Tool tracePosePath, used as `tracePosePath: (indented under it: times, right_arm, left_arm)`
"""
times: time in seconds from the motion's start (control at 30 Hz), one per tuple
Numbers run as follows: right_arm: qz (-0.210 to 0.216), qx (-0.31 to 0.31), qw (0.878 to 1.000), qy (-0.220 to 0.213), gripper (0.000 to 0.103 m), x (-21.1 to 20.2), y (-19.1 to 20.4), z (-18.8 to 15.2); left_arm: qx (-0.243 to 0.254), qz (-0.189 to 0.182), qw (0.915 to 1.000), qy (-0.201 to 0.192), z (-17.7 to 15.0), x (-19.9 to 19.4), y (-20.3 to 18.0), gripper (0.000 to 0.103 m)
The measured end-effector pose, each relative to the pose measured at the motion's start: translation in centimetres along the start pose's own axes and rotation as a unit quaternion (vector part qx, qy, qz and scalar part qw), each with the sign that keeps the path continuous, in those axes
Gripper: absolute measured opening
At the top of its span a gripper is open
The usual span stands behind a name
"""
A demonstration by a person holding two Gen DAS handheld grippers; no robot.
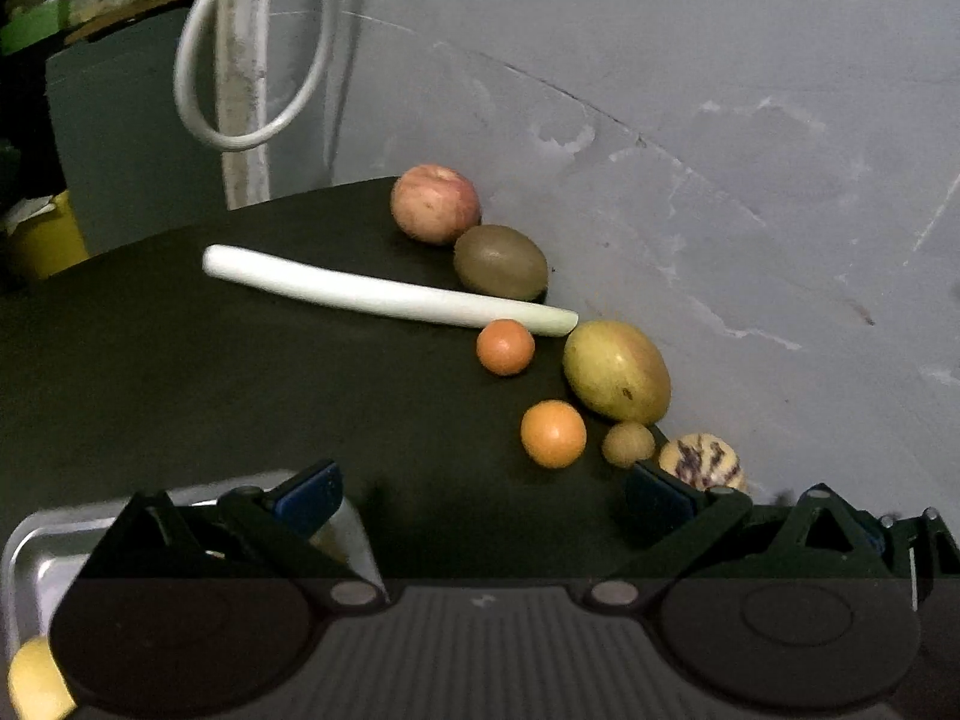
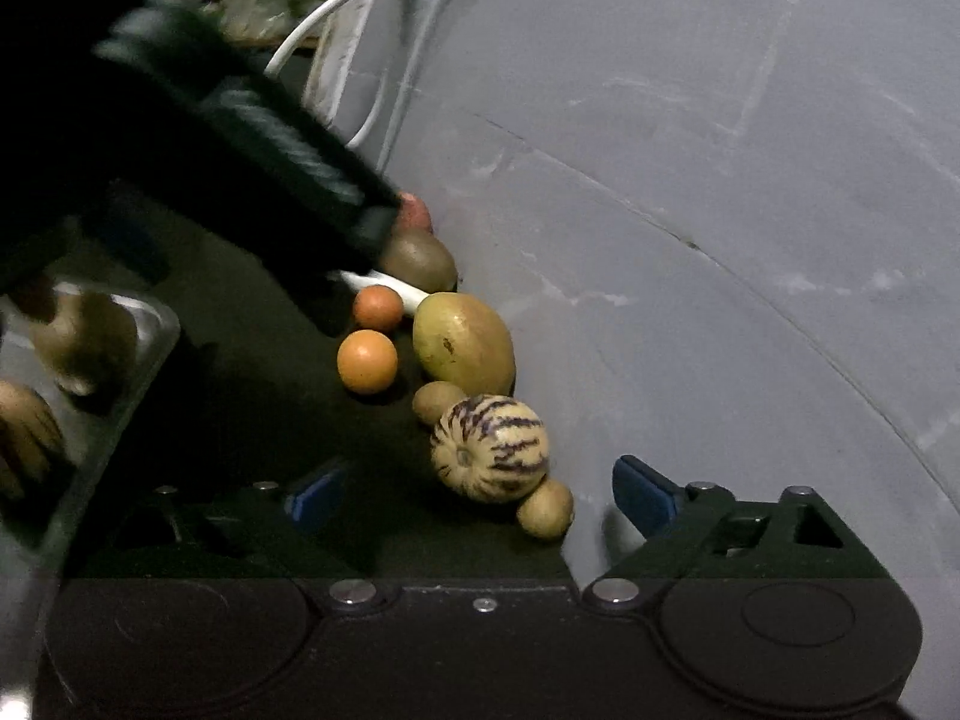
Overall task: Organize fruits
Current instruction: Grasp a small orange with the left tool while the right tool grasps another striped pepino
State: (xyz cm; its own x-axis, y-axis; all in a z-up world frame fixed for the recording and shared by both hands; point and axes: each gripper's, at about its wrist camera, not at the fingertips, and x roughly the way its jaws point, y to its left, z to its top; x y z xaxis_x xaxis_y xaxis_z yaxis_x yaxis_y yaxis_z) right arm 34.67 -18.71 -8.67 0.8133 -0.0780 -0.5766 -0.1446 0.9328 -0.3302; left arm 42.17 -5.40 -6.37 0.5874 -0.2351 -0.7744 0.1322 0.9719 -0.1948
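Fruit lies in a row on the dark table against the grey wall: an apple (image 1: 435, 204), a kiwi (image 1: 500, 262), a mango (image 1: 616, 372), two oranges (image 1: 505, 347) (image 1: 552, 434) and a striped melon (image 2: 489, 447) with small brown fruits (image 2: 545, 509) beside it. A long white stalk (image 1: 372, 291) lies across the table. My left gripper (image 1: 483, 498) is open and empty, short of the nearer orange. My right gripper (image 2: 480, 492) is open, with the striped melon just ahead of its fingertips and untouched by them.
A metal tray (image 2: 138, 372) with brownish fruit (image 2: 84, 336) in it sits at the left, and its rim (image 1: 36, 546) also shows under my left gripper. The left tool's black body (image 2: 240, 138) hides the far table. A white cable loop (image 1: 252, 60) hangs behind.
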Motion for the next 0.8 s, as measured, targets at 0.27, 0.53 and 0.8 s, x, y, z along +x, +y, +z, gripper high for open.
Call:
tracePosePath:
  times: [0.27, 0.53, 0.8]
  right_arm:
    - [-0.017, -0.037, 0.999, -0.001, 0.081, 2.9, 0.7, 0.0]
    - [-0.034, -0.050, 0.998, 0.009, 0.069, 4.9, 1.0, 0.0]
    - [-0.029, -0.055, 0.998, 0.009, 0.056, 5.3, 1.2, 0.3]
  left_arm:
    - [0.008, -0.017, 0.9998, -0.003, 0.9, 3.7, -0.8, 0.094]
    - [0.015, -0.036, 0.9992, 0.003, 1.0, 5.5, -1.2, 0.078]
    - [0.013, -0.045, 0.9988, 0.010, 1.0, 6.3, -1.2, 0.057]
